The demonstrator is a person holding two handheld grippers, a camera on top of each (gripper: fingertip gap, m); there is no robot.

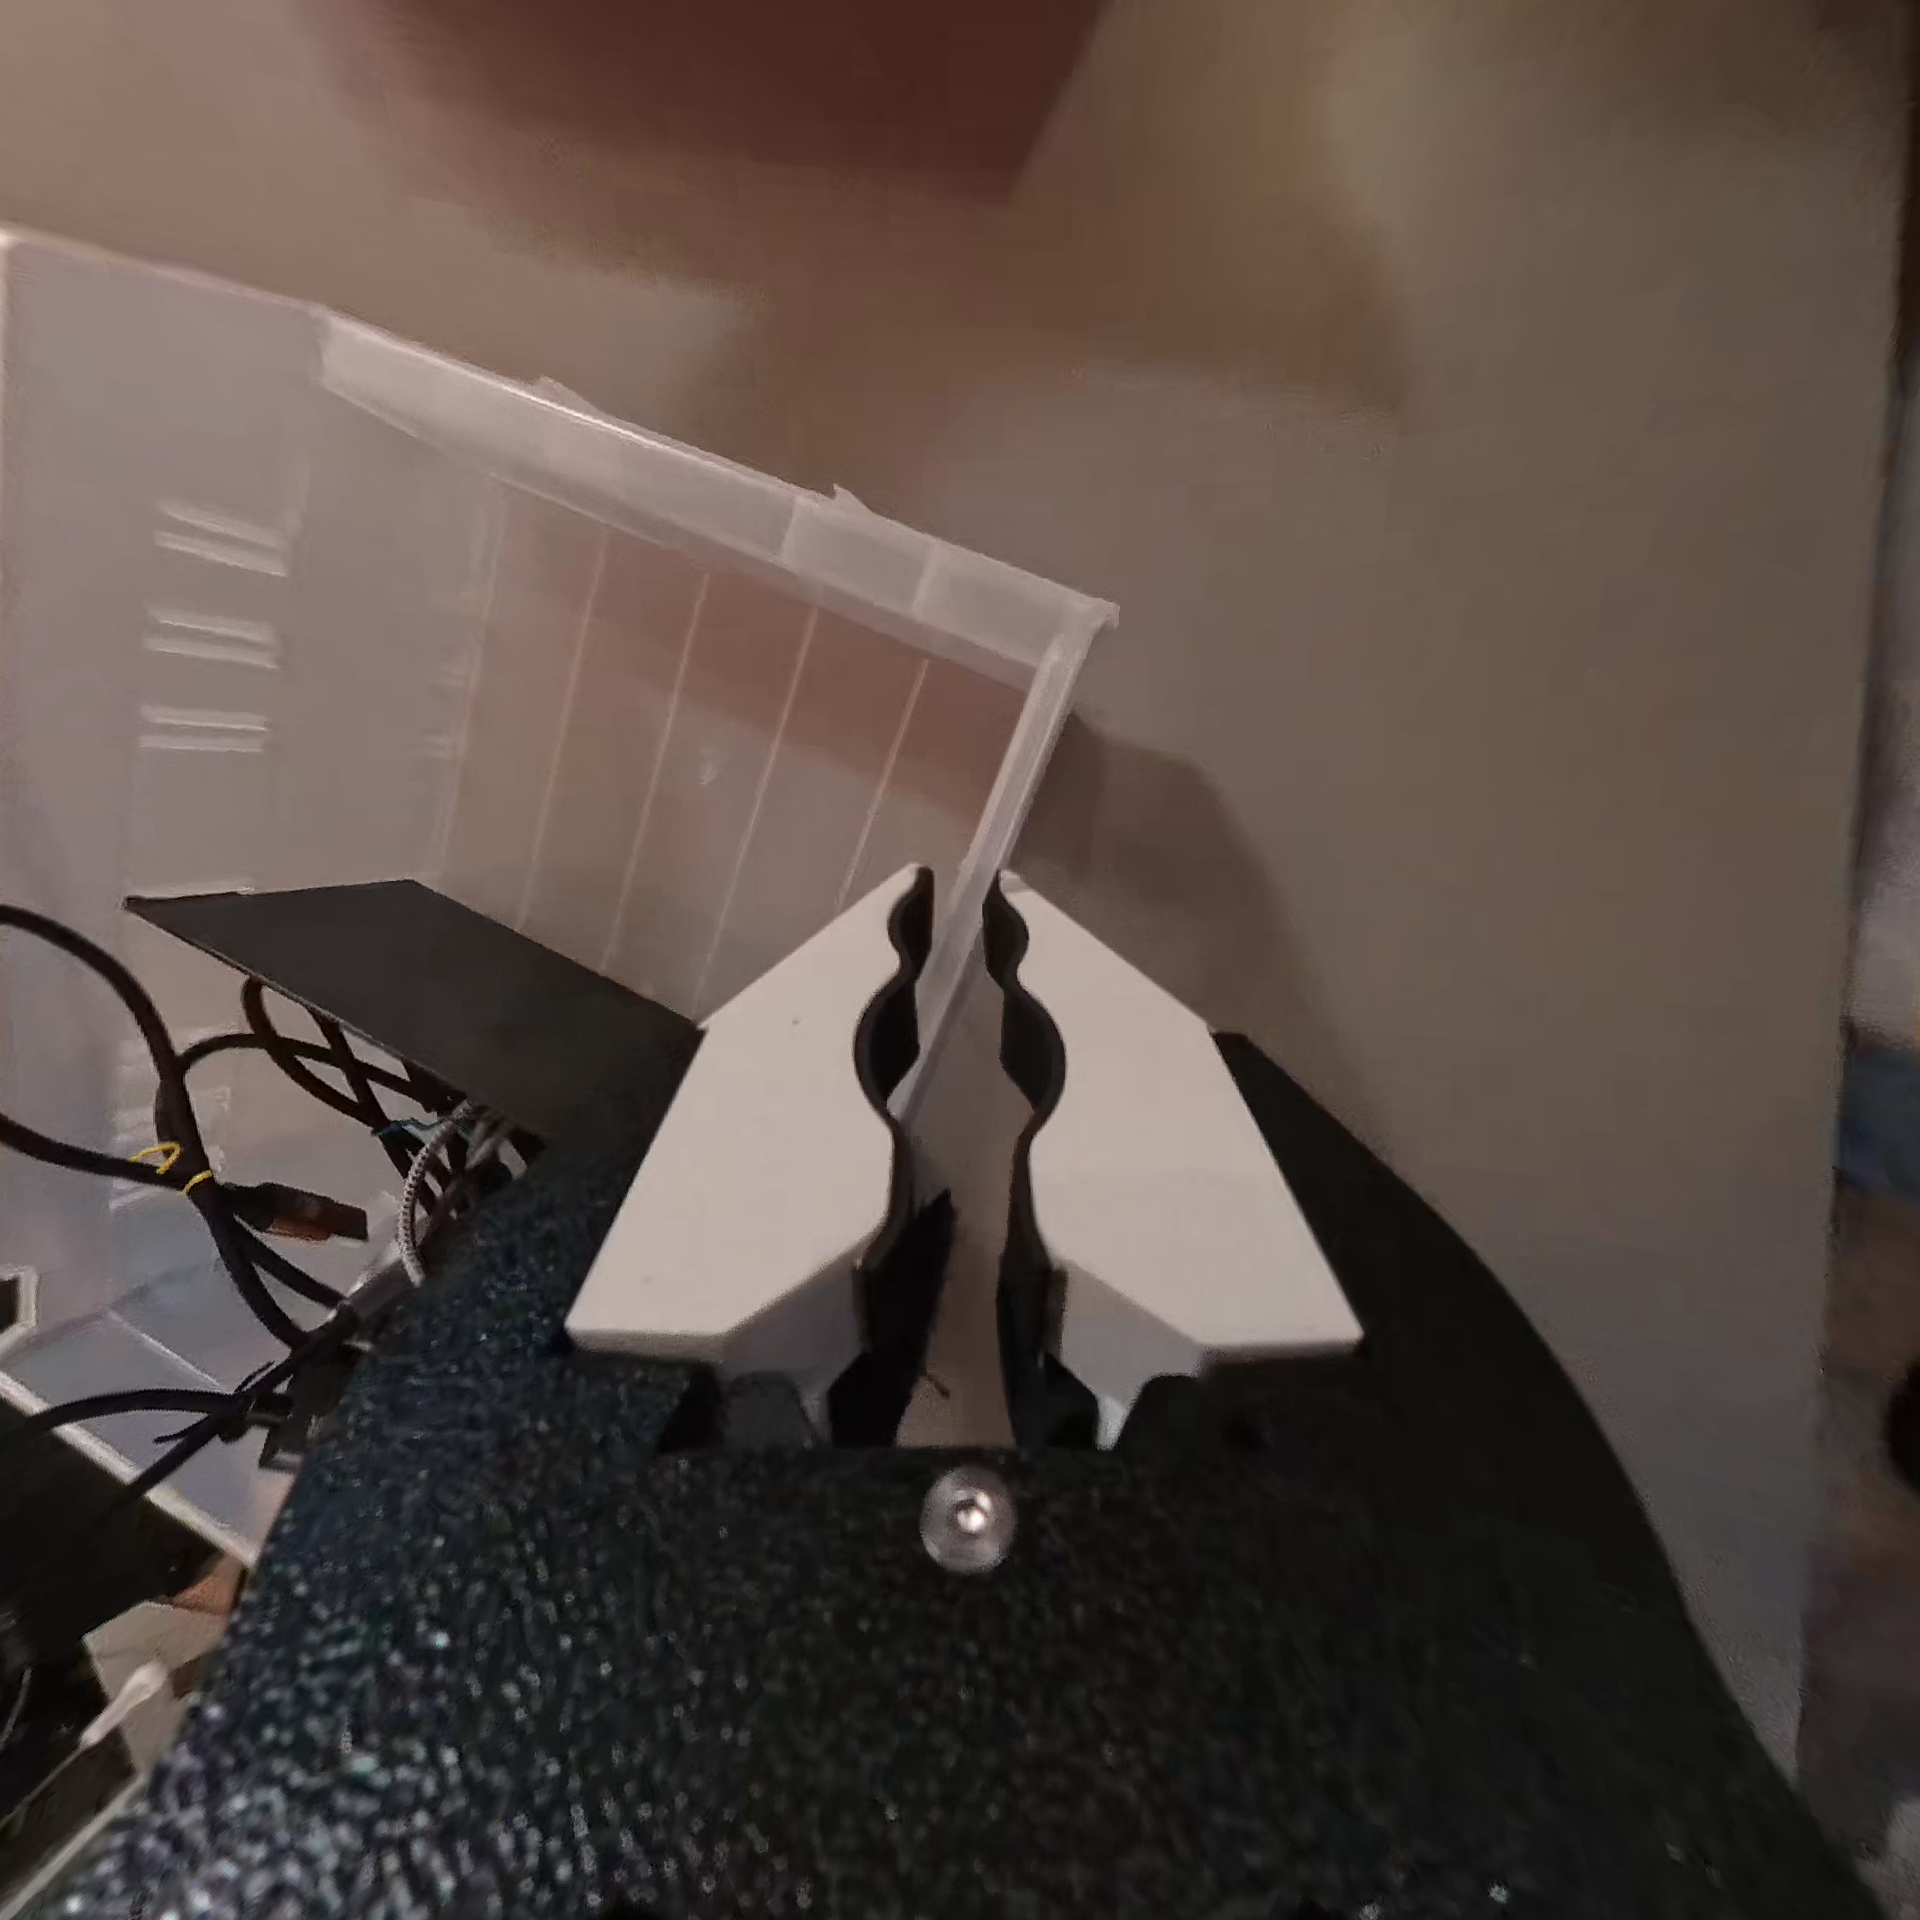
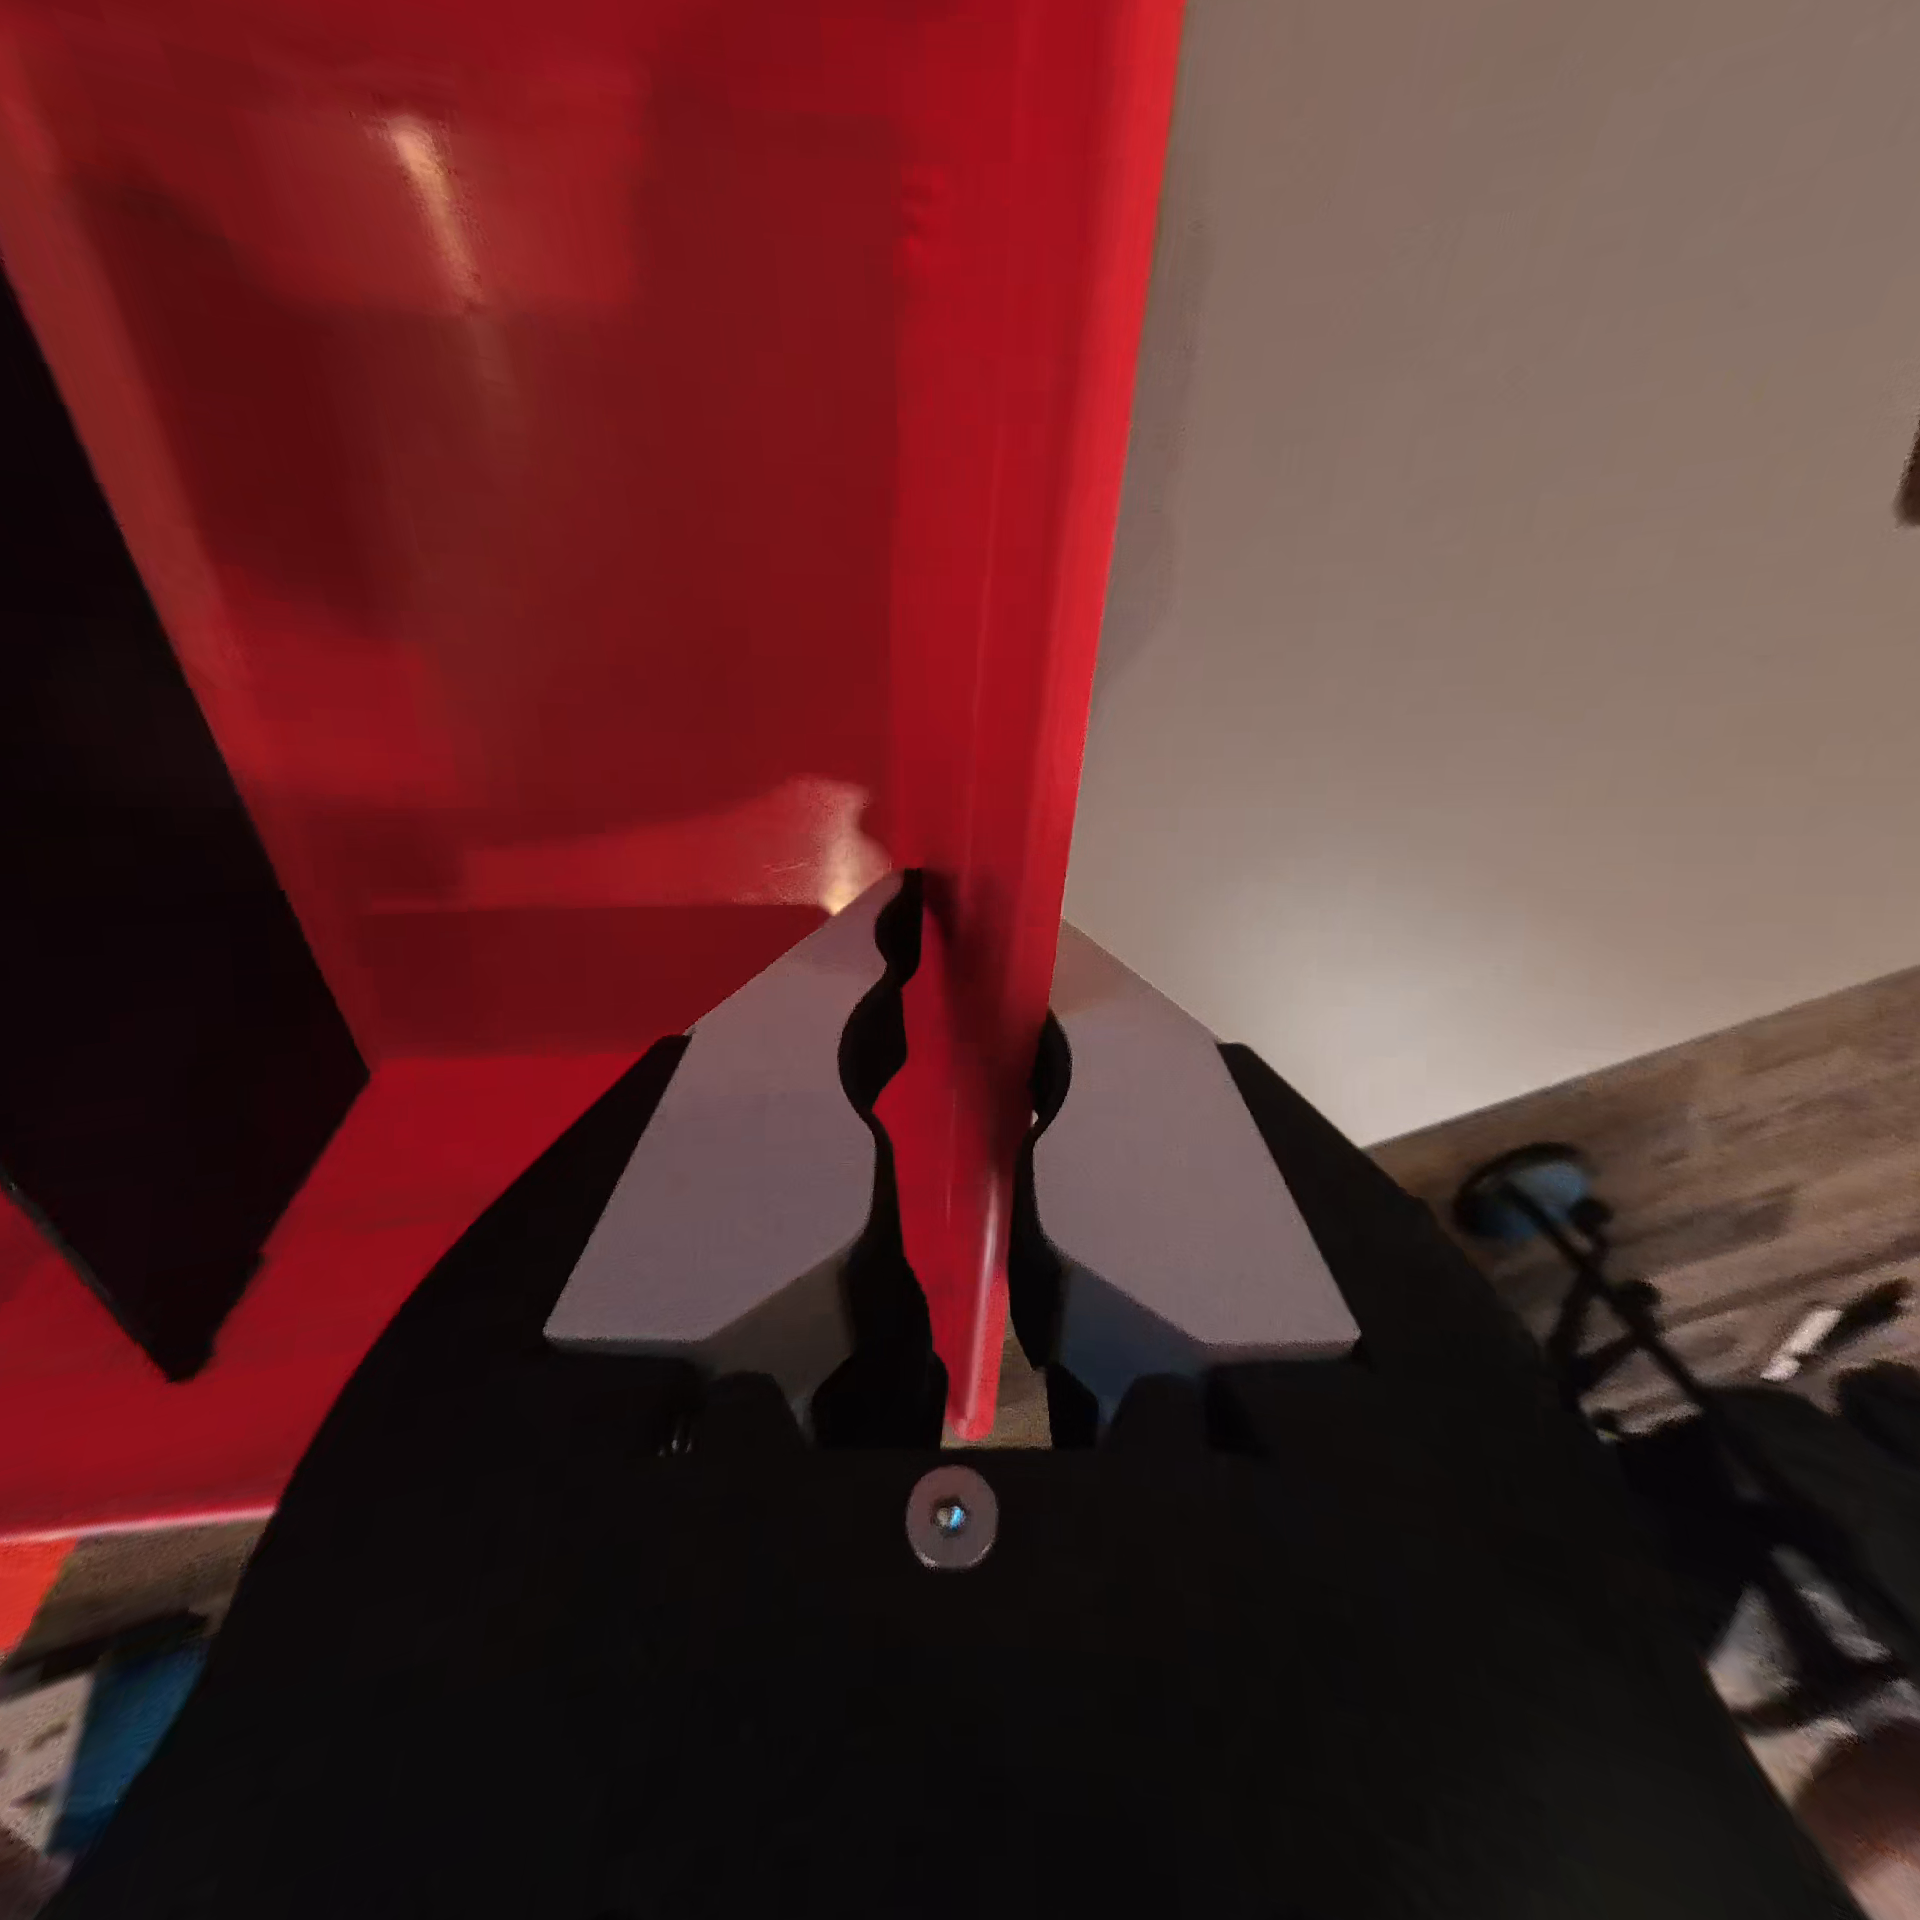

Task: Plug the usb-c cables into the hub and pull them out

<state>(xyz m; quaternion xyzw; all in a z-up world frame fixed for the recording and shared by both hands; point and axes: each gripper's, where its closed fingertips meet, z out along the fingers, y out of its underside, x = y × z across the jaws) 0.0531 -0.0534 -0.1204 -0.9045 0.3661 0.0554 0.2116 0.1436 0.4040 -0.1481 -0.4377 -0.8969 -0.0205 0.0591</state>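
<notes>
My left gripper (image 1: 961, 883) has its white fingers (image 1: 769, 1122) closed on the side wall of a clear plastic bin (image 1: 644, 644), which is tilted in view. Inside the bin lie tangled black braided cables (image 1: 187, 1122), one ending in a plug (image 1: 312, 1216), and a flat black slab (image 1: 416, 966). My right gripper (image 2: 982, 904) is shut on the side wall of a red plastic bin (image 2: 623, 520). A flat black panel (image 2: 156, 935) lies inside the red bin at the left. I cannot make out a hub for certain.
A beige wall (image 1: 1455, 727) stands behind both bins. A wooden surface (image 2: 1662, 1122) shows at the lower right of the right wrist view, with a blue round item (image 2: 1538, 1195) and a black stand-like thing (image 2: 1662, 1382) on it. Both views are motion-blurred. The gap from one gripper's tips to the other's is roughly 45 cm.
</notes>
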